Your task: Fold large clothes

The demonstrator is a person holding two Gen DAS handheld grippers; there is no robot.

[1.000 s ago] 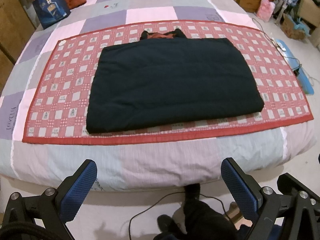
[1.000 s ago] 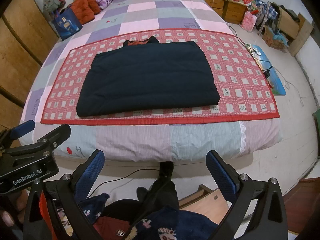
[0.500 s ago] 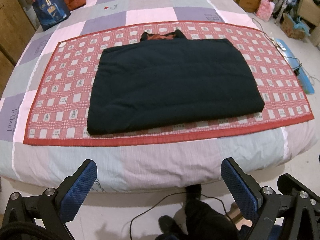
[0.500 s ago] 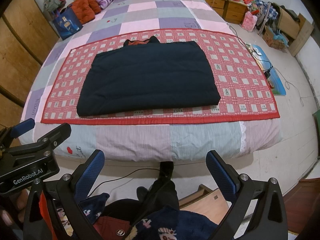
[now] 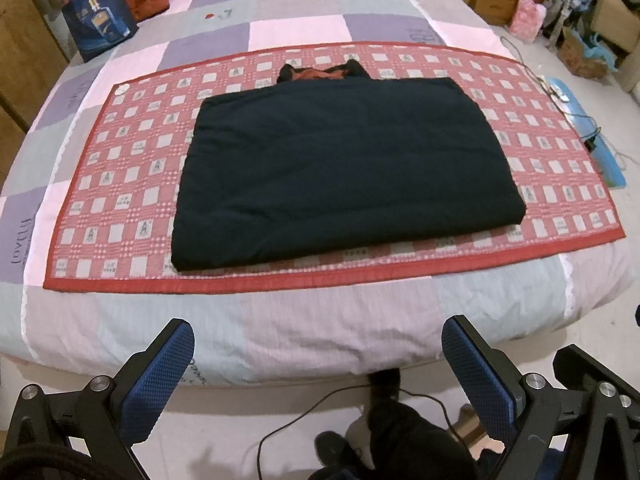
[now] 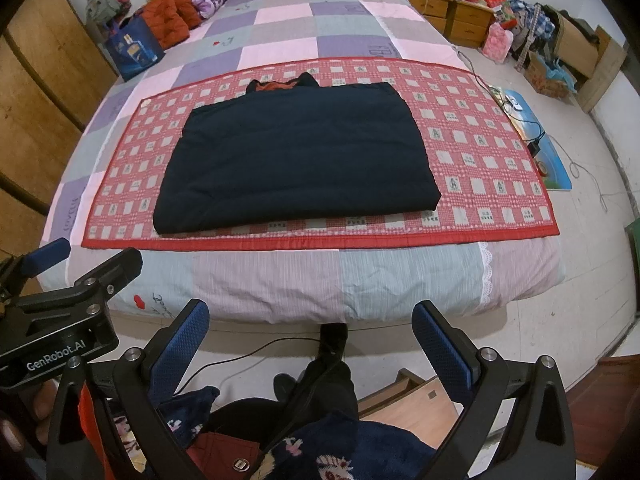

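Note:
A dark navy garment (image 5: 344, 172) (image 6: 296, 156) lies folded into a flat rectangle on a red checked mat (image 5: 120, 184) (image 6: 488, 160) spread over the bed. Its collar with orange lining (image 5: 320, 74) (image 6: 282, 85) sticks out at the far edge. My left gripper (image 5: 316, 368) is open, held off the foot of the bed, with nothing between its blue pads. My right gripper (image 6: 310, 344) is open too, back from the bed over the floor. The left gripper's body (image 6: 68, 312) shows at the left of the right wrist view.
The bed has a pink, purple and grey patchwork cover (image 6: 344, 20). A blue bag (image 6: 134, 50) and red cushions (image 6: 168, 20) sit near the headboard. Nightstands (image 6: 452, 14) and clutter (image 6: 552, 52) stand on the right. A cable (image 6: 240, 356) and the person's legs (image 6: 320, 384) are below.
The left wrist view has shifted slightly, so the garment sits a little higher in frame. Both grippers stay open and the garment has not moved.

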